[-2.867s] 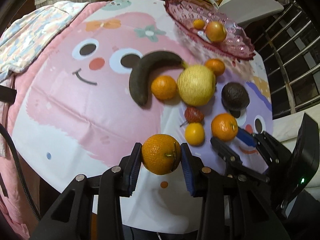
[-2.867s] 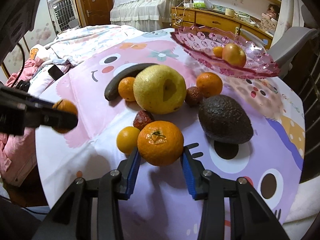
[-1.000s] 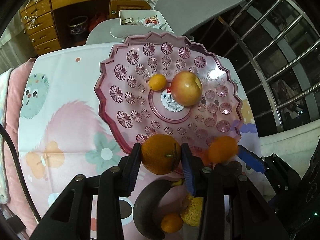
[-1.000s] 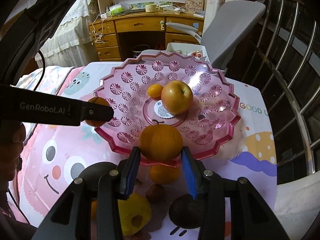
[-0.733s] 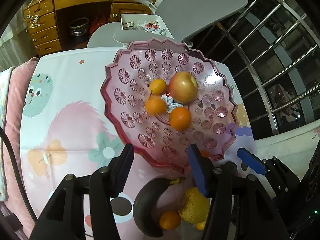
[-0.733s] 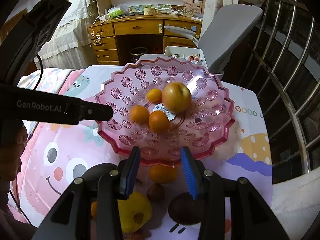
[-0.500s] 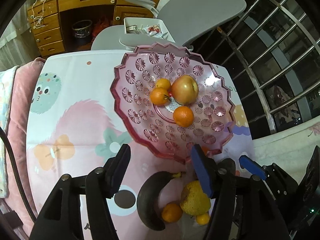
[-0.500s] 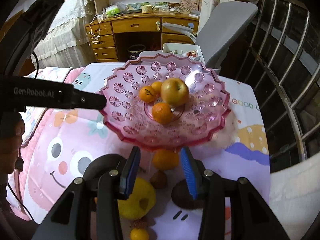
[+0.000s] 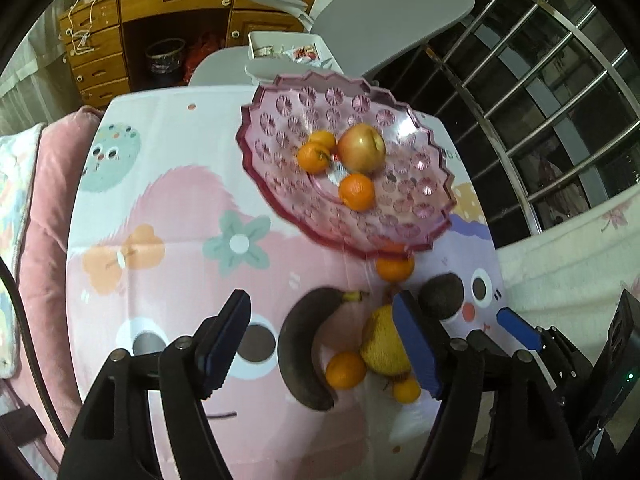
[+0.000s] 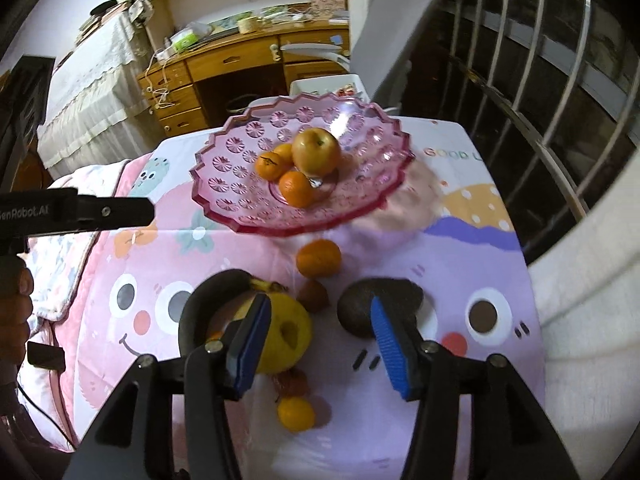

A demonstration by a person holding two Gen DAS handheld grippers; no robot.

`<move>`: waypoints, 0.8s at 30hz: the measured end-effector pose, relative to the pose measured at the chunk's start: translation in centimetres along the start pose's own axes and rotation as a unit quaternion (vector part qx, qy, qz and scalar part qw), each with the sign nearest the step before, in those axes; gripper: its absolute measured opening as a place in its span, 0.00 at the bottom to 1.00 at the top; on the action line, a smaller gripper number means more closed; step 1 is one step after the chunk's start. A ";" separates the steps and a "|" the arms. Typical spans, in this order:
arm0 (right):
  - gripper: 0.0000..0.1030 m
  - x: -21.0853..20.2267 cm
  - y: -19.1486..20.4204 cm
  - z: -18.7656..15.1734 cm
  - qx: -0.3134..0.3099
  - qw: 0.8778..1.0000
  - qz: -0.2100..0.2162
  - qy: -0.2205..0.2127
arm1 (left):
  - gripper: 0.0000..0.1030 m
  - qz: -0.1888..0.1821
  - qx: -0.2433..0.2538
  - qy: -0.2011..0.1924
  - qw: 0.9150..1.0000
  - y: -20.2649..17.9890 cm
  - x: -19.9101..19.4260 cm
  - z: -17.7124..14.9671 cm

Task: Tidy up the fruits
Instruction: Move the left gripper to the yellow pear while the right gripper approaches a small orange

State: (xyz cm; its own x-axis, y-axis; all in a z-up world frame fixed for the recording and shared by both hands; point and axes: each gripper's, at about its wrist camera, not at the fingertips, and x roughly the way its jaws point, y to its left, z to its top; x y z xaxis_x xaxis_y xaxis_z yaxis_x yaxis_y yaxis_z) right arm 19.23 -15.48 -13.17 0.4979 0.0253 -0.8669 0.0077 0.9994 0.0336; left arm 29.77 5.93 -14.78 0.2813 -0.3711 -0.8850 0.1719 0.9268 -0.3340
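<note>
I have both hand-held grippers empty, jaws opening: the left hand-held gripper [image 9: 320, 340] and right hand-held gripper [image 10: 318, 344] hang short of the pink dish [image 10: 240, 200]. The dish holds an apple [image 10: 316, 151] and three oranges. I judge a drop just finished; next I pick another fruit, likeliest the orange [image 10: 319, 258] just beside the dish's near rim.

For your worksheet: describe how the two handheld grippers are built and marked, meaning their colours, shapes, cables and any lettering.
The left gripper and the right gripper each have two black angular plastic fingers with silver pivot bolts, tipped by blue ribbed pads. In the right wrist view, the left one's black side bar carries white "GenRobot.AI" lettering, partly cut off. A thin black cable runs along the left wrist view's edge.
</note>
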 end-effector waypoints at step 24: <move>0.54 1.2 0.4 -8.2 -0.003 1.000 0.010 0.029 | 0.90 -0.012 0.092 0.098 0.991 -5.6 5.6 -2.4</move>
State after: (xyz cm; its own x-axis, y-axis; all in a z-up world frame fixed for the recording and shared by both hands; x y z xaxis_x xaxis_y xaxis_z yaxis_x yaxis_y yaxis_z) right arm 12.69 -14.83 -18.32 0.4476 0.0468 -0.8930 -0.0065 0.9988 0.0491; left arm 28.15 -1.22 -18.68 0.0888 -0.3574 -0.9297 0.3503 0.8850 -0.3067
